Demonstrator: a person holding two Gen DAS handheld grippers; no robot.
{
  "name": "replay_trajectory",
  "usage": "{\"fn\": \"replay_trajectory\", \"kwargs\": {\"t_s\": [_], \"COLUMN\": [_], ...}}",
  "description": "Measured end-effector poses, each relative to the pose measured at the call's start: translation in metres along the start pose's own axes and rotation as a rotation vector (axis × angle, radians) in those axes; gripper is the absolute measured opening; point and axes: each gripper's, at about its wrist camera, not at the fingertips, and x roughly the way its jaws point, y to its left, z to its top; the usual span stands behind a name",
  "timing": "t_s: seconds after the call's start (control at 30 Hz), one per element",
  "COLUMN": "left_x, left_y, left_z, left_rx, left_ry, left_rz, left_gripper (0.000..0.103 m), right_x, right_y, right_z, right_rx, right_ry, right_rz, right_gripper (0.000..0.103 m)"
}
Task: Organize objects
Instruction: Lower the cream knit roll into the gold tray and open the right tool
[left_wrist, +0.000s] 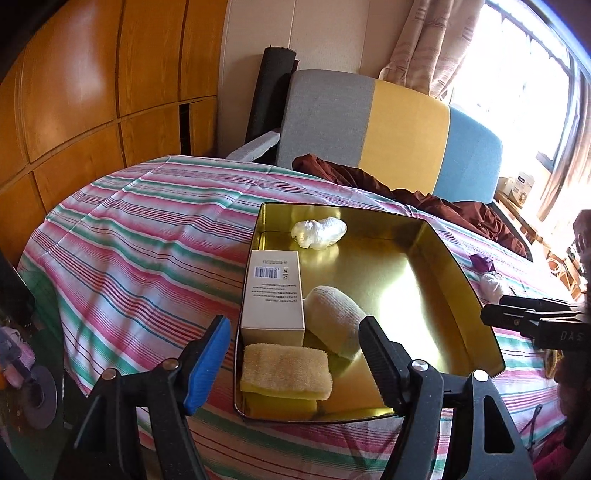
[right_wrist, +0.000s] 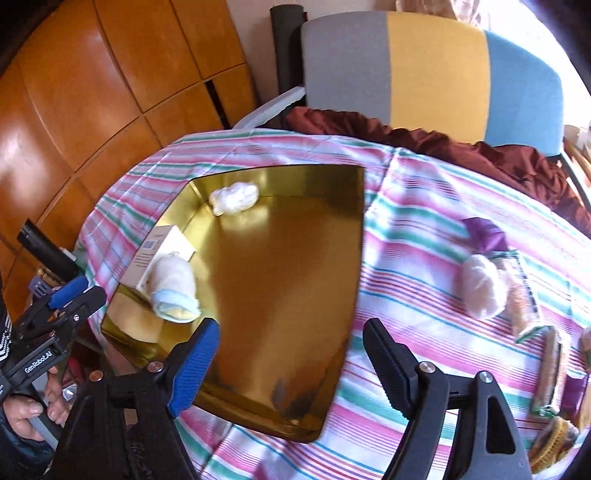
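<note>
A gold tin (left_wrist: 458, 266) sits on a striped cloth (left_wrist: 140, 236). In the left wrist view, the left gripper (left_wrist: 291, 358) hangs at the tin's six o'clock edge, jaws apart and empty. Between the fingers lies a sponge (left_wrist: 286, 371); a white box (left_wrist: 273, 295) stands at its twelve o'clock, a rolled sock (left_wrist: 334, 319) at one o'clock, and a white wad (left_wrist: 318, 232) rests by the tin's far wall. The right gripper (right_wrist: 291, 362), in its own view, hovers over the tin's near corner, jaws apart with nothing between them. On the cloth at its two o'clock lie a pale bundle (right_wrist: 482, 291) and a purple piece (right_wrist: 484, 234).
</note>
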Motion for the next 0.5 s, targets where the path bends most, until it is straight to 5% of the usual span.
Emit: {"fn": "replay_trajectory", "kwargs": {"t_s": [0.5], "left_x": [-0.001], "left_y": [-0.057], "left_z": [0.002], "left_rx": [0.144], "left_ry": [0.007], "left_rz": [-0.063], "left_gripper": [0.076], "right_x": [-0.033], "right_y": [-0.103], "right_z": [-0.008], "right_rx": [0.096], "right_ry": [-0.031], "right_rz": [-0.286], "right_gripper": [0.085]}}
